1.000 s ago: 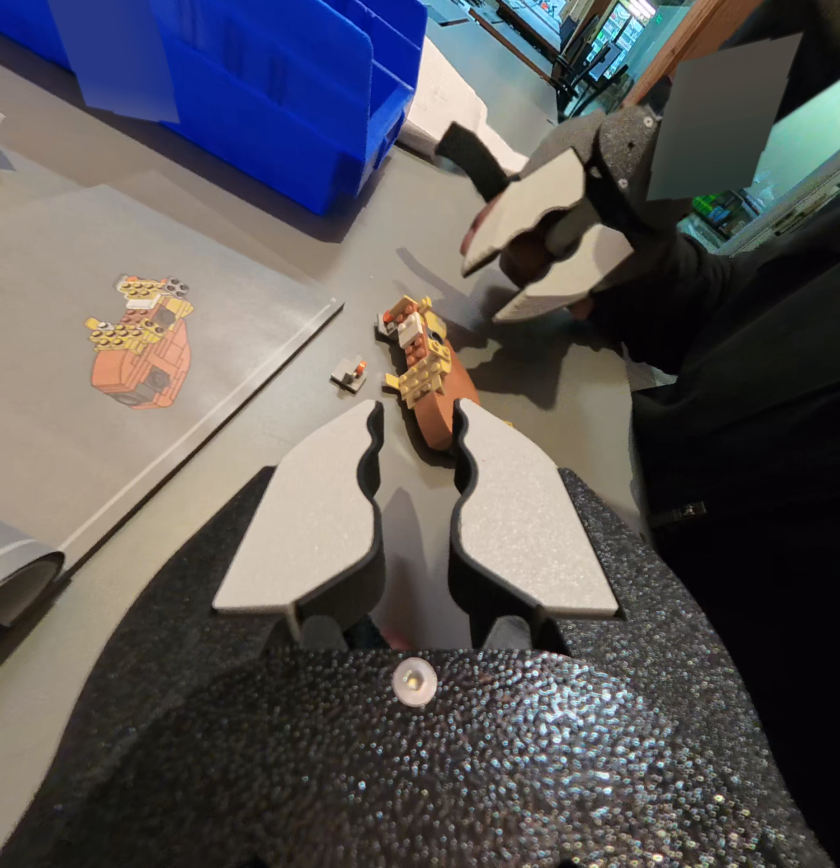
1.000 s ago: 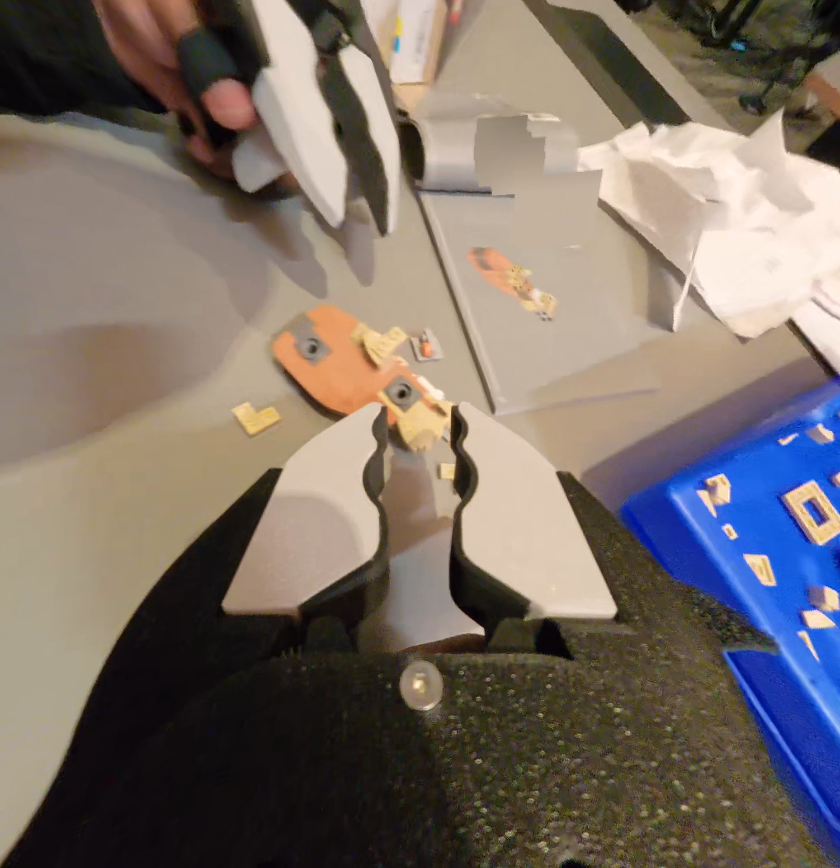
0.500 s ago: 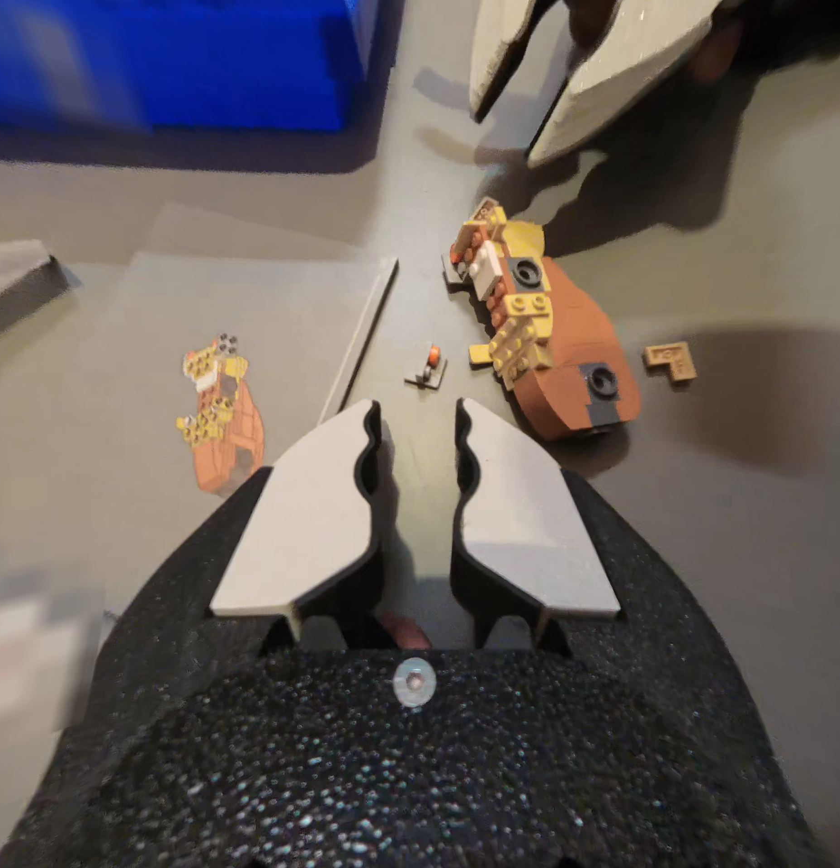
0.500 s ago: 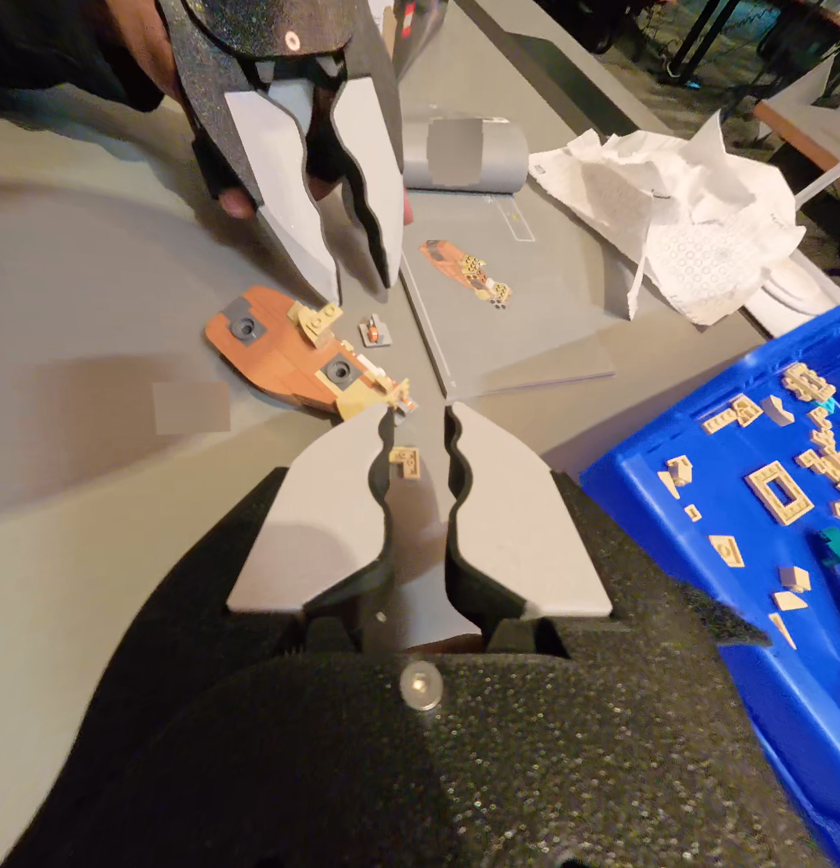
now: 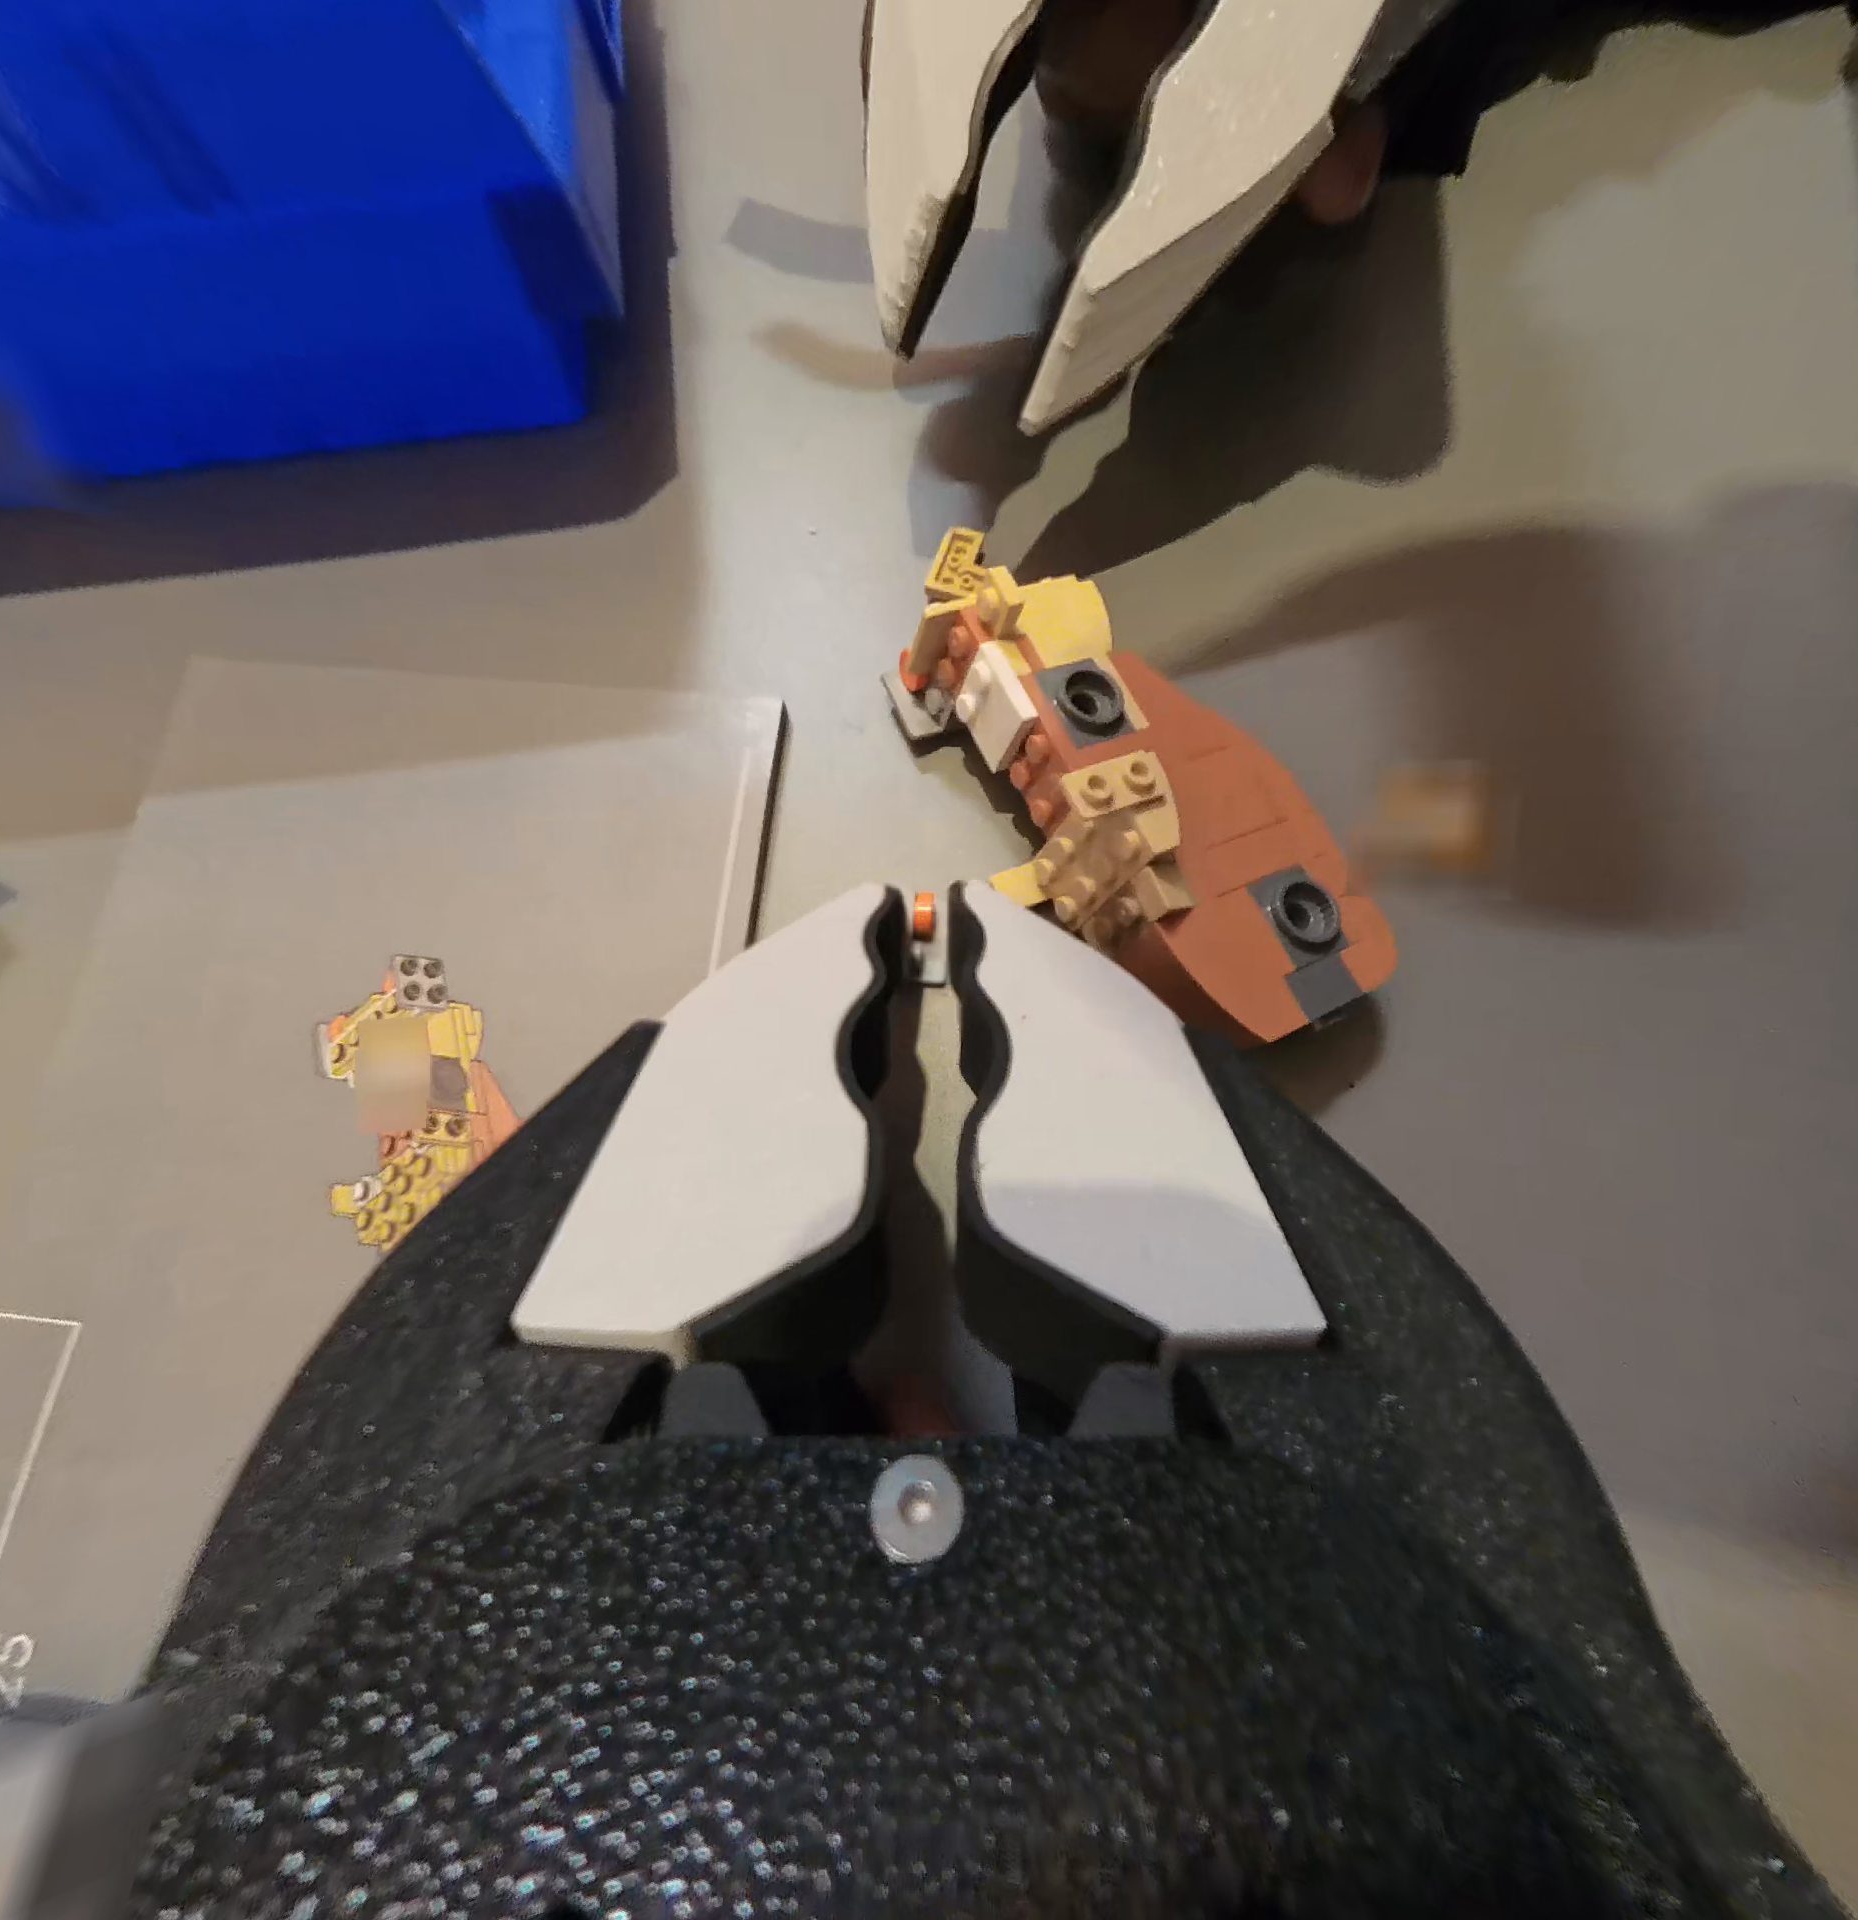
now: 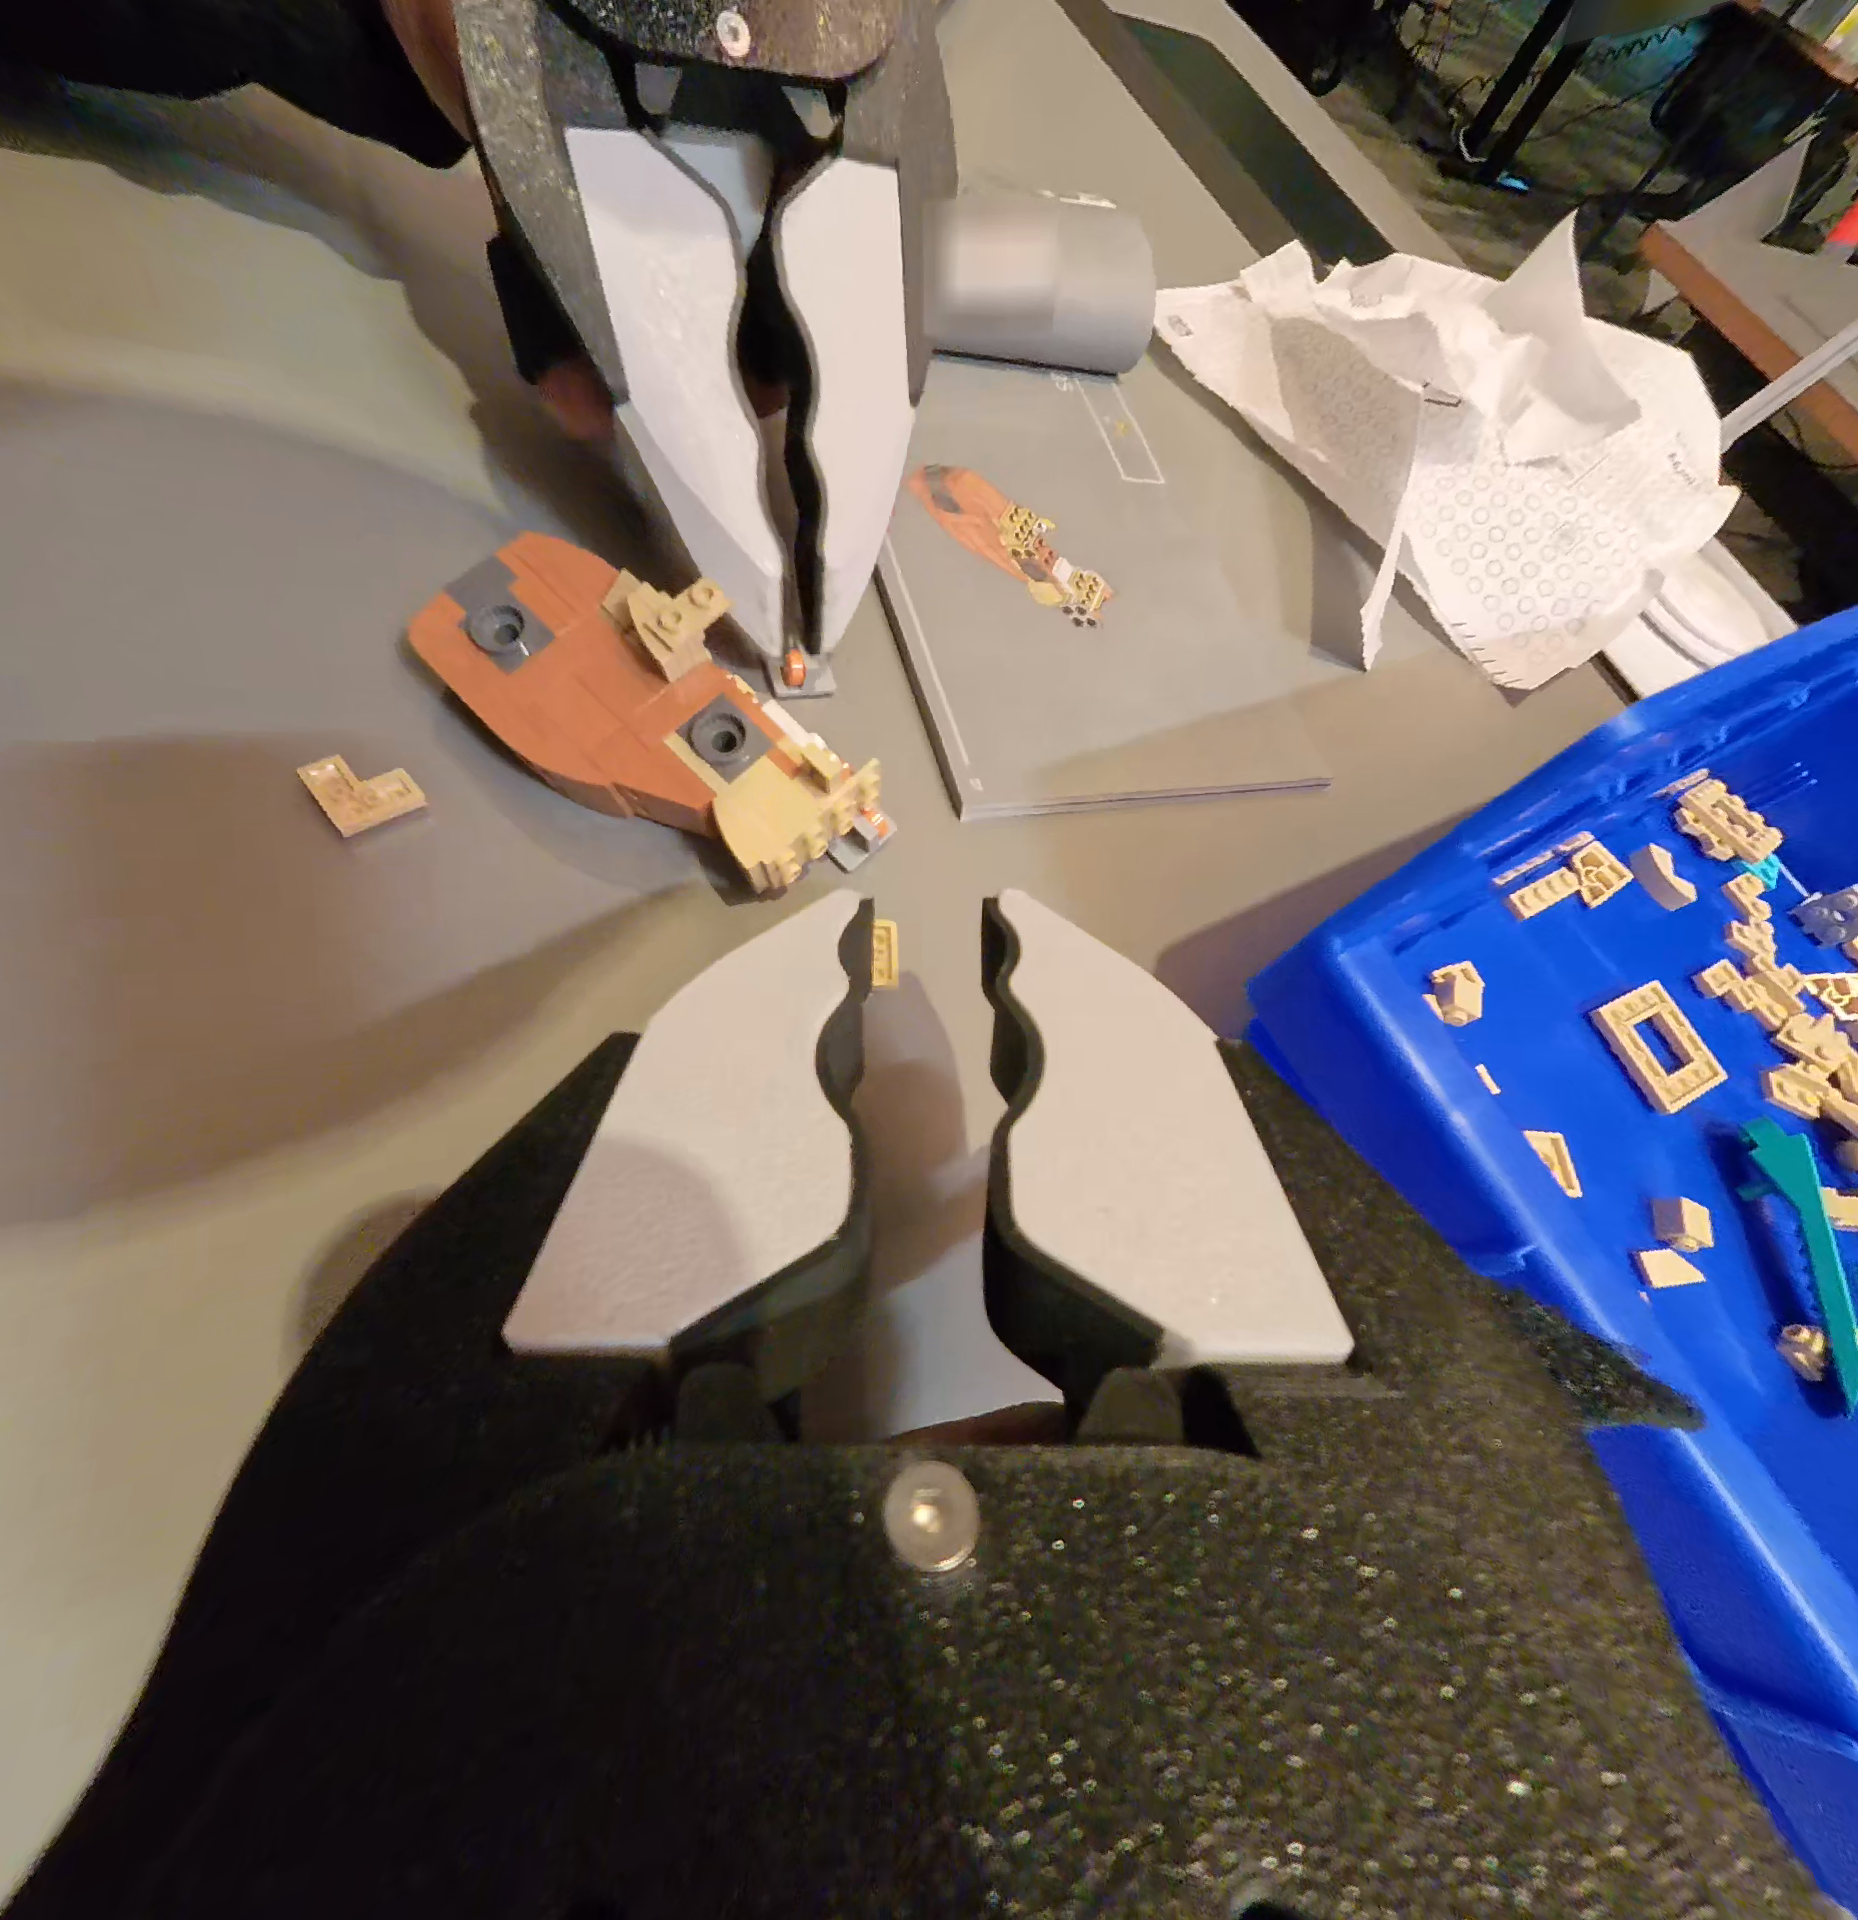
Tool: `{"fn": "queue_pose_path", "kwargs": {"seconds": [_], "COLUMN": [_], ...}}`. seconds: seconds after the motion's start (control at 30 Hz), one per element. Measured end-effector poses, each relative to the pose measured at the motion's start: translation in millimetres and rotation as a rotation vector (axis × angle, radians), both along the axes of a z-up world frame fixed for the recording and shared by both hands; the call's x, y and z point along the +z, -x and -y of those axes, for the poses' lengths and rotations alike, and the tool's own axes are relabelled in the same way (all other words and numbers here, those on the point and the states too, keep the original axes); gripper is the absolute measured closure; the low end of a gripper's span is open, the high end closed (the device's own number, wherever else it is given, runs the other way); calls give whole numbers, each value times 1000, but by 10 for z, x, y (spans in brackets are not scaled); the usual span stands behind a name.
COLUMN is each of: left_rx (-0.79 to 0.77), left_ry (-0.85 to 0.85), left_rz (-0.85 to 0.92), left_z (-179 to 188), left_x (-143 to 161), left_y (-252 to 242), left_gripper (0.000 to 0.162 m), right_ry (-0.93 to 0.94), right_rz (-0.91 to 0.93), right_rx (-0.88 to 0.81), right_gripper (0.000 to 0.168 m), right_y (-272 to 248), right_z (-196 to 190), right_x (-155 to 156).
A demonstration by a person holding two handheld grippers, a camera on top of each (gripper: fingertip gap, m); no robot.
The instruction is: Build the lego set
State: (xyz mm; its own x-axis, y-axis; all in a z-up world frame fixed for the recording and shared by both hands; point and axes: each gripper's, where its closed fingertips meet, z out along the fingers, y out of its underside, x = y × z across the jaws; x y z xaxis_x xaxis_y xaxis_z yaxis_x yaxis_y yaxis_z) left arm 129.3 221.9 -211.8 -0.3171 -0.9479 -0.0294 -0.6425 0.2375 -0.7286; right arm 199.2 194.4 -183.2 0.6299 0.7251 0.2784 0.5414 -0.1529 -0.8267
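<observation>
Left gripper (image 5: pixel 923 914) pinches the small grey-and-orange piece (image 5: pixel 923 935); right gripper (image 6: pixel 923 925) gapes open. Only the right wrist view shows loose tan bricks (image 6: pixel 1777 1008) inside the blue bin (image 6: pixel 1424 1122) at three o'clock.

Right tongs (image 6: pixel 923 925) gape over a tan plate (image 6: pixel 885 951); left tongs (image 6: pixel 800 634) pinch the orange-grey piece (image 6: pixel 800 670).

Your brown hull model (image 6: pixel 603 686) lies on its side on the grey table, tan plates clustered along one edge, two dark grey round-socket tiles facing up. Just beside it sits a small grey plate with an orange stud (image 6: pixel 797 670). A tan L-shaped plate (image 6: pixel 362 795) lies apart; another small tan piece (image 6: pixel 885 951) lies off its bow.
</observation>
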Motion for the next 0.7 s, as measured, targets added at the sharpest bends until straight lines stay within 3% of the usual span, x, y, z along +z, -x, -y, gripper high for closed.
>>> {"fn": "queue_pose_path", "kwargs": {"seconds": [0.43, 0.6, 0.7], "left_rx": [177, 124, 109], "left_ry": [325, 203, 147], "left_rz": [14, 17, 1], "left_z": [-49, -44, -29], "left_x": [98, 108, 85], "left_y": [-56, 11, 33], "left_gripper": [162, 161, 152], "right_ry": [-181, -196, -200], "right_rz": [86, 92, 91], "right_rx": [39, 37, 35], "right_gripper": [149, 149, 150], "right_y": [91, 79, 76], "right_z": [-9, -17, -18], "right_x": [100, 103, 109]}}
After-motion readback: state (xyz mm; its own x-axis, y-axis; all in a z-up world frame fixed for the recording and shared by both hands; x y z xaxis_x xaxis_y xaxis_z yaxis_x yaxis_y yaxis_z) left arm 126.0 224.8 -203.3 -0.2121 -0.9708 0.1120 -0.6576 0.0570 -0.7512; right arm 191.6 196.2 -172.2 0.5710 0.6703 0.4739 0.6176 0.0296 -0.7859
